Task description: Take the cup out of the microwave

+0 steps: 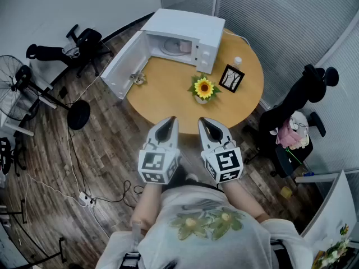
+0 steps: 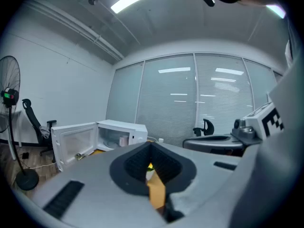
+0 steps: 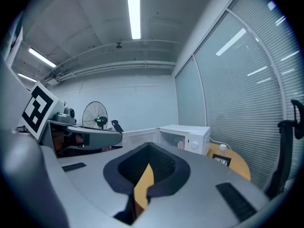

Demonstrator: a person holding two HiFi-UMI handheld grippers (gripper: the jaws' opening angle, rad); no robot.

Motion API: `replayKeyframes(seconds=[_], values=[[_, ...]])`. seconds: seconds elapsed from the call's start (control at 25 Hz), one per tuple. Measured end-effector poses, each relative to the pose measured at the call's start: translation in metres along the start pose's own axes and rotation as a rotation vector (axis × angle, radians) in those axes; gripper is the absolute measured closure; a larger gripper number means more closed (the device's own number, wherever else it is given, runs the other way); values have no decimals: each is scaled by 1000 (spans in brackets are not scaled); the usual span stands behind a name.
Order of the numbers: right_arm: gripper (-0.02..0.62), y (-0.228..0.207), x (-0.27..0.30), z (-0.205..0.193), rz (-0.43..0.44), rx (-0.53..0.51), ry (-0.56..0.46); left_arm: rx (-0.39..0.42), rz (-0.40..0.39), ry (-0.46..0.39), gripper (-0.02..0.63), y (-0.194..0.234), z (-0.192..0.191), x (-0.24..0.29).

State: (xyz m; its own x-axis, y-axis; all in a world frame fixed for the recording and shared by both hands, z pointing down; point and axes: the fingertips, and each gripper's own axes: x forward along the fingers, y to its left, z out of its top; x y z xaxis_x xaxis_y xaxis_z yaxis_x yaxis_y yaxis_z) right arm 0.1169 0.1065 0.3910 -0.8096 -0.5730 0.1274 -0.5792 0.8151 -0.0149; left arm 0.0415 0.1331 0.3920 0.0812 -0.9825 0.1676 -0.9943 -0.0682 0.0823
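Though open at the door [image 1: 126,66], microwave [image 1: 185,26] not yet reached into; left: bring left gripper [image 1: 167,123] and right gripper [image 1: 208,124], both closed and empty, over worktop [image 1: 168,97] to the cup [image 1: 185,47].

Left gripper [image 1: 170,121], right gripper [image 1: 203,122], both closed

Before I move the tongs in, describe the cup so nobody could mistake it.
Find the round wooden table; at its far edge sits a white microwave oven with its door swung open. The small pale pink cup stands inside, the only thing in the oven; the sunflower ornament and black picture frame stand out on the tabletop.
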Motion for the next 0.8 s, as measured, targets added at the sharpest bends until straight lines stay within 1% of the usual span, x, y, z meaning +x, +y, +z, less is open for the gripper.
replayKeyframes(seconds=[0.16,0.32,0.52,0.56,0.6,0.64,0.68,0.72,0.8], values=[[578,-5,7,-1,5,35,-5,15,3,9,601,3,1,8],[578,-9,14,1,10,43,-6,77,32,21,601,9,2,18],[578,-18,29,-1,4,47,-3,56,31,23,595,21,2,36],[578,-21,32,-1,1,49,-3,47,33,21,577,25,3,40],[578,-23,35,-1,-2,52,-2,34,39,15,533,29,5,43],[578,-24,38,-1,-4,55,-1,20,50,8,454,34,8,47],[578,-25,41,-1,-6,58,1,9,62,0,389,40,11,50],[578,-26,43,-1,-8,60,4,3,71,-4,357,46,13,53],[578,-29,49,-2,-13,66,11,5,75,1,344,55,14,60]])
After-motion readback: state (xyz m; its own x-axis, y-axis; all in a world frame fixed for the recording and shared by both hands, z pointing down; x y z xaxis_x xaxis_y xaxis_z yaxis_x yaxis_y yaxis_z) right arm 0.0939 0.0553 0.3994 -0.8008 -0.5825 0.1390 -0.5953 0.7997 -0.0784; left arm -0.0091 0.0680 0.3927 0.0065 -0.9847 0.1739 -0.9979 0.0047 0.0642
